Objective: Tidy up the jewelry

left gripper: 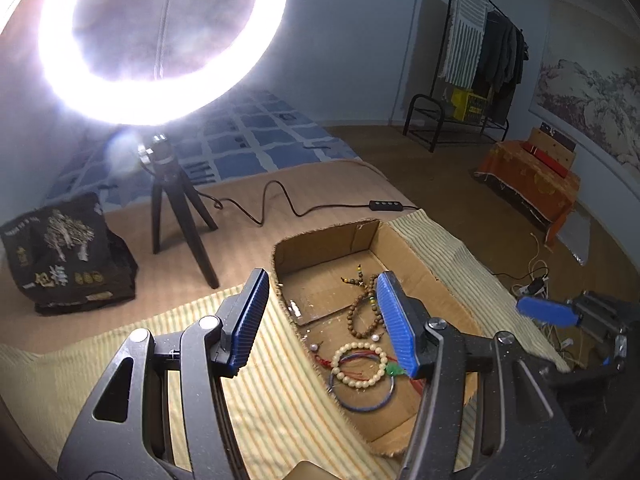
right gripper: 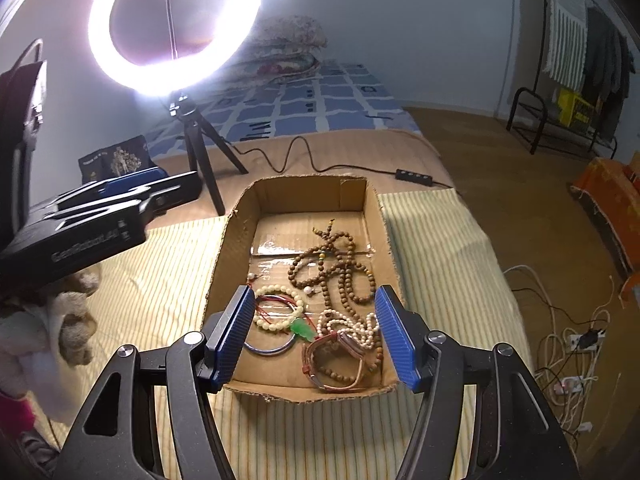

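An open cardboard box sits on a striped cloth and holds the jewelry. Inside lie brown wooden bead strands, a cream bead bracelet with a green pendant, a blue bangle, a white pearl strand and a pinkish strap bracelet. My right gripper is open and empty above the box's near end. My left gripper is open and empty over the box's left wall. The cream bracelet and brown beads show between its fingers.
A lit ring light on a black tripod stands behind the box, its cable and switch trailing right. A dark printed bag sits at left. A blue checked bedspread lies behind. Cables and power strips lie on the floor at right.
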Tool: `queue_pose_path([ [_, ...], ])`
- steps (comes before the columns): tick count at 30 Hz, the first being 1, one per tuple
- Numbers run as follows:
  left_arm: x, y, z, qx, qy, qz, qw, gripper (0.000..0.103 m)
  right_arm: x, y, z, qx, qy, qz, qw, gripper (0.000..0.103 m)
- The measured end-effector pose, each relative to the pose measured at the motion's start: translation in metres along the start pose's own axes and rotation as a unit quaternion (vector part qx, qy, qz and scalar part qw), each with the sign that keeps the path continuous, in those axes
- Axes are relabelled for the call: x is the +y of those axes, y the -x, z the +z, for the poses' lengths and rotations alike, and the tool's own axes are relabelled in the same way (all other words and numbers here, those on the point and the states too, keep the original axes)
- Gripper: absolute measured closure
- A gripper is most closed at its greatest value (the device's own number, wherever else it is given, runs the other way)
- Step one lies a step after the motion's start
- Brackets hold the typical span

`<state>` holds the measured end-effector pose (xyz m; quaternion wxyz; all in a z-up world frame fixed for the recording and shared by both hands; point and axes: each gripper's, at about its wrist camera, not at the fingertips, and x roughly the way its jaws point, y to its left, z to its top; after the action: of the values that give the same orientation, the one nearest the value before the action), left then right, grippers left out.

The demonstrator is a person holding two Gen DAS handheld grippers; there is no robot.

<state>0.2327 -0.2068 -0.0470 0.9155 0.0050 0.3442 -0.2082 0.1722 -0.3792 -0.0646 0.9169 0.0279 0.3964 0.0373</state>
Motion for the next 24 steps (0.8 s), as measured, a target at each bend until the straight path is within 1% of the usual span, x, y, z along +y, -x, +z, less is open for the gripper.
queue_pose_path([
  [2,0.002,0.012,-0.001,-0.006,0.0,0.002,1.0,0.045,0.002,0.007,0.0,-0.005,0.002,-0.007,1.0,0.04],
  [4,0.005,0.027,-0.002,-0.011,0.01,-0.003,0.9999,0.045,0.004,0.015,0.0,-0.011,0.005,-0.015,1.0,0.035],
  [5,0.006,0.033,-0.003,-0.014,0.01,-0.003,0.9999,0.045,0.005,0.019,0.0,-0.016,0.007,-0.019,1.0,0.034],
  [9,0.009,0.063,-0.009,-0.032,-0.003,0.009,0.9995,0.045,0.008,0.034,0.0,-0.031,0.012,-0.034,0.999,0.033],
  [10,0.011,0.07,-0.011,-0.033,-0.005,0.011,0.9994,0.043,0.008,0.037,0.0,-0.033,0.012,-0.035,0.999,0.033],
  [11,0.012,0.075,-0.013,-0.033,-0.006,0.013,0.9993,0.037,0.008,0.04,-0.001,-0.035,0.011,-0.037,0.999,0.033],
  [12,0.012,0.083,-0.015,-0.036,-0.008,0.022,0.9991,0.034,0.009,0.044,-0.002,-0.038,0.009,-0.037,0.999,0.033],
  [16,0.014,0.108,-0.027,-0.044,-0.024,0.039,0.998,0.031,0.013,0.054,-0.004,-0.043,0.011,-0.042,0.998,0.032],
  [20,0.019,0.129,-0.037,-0.042,-0.014,0.041,0.9982,0.023,0.018,0.063,-0.008,-0.05,0.015,-0.053,0.997,0.032],
  [24,0.017,0.147,-0.046,-0.039,-0.013,0.043,0.9982,0.022,0.018,0.072,-0.014,-0.059,0.006,-0.054,0.997,0.031],
])
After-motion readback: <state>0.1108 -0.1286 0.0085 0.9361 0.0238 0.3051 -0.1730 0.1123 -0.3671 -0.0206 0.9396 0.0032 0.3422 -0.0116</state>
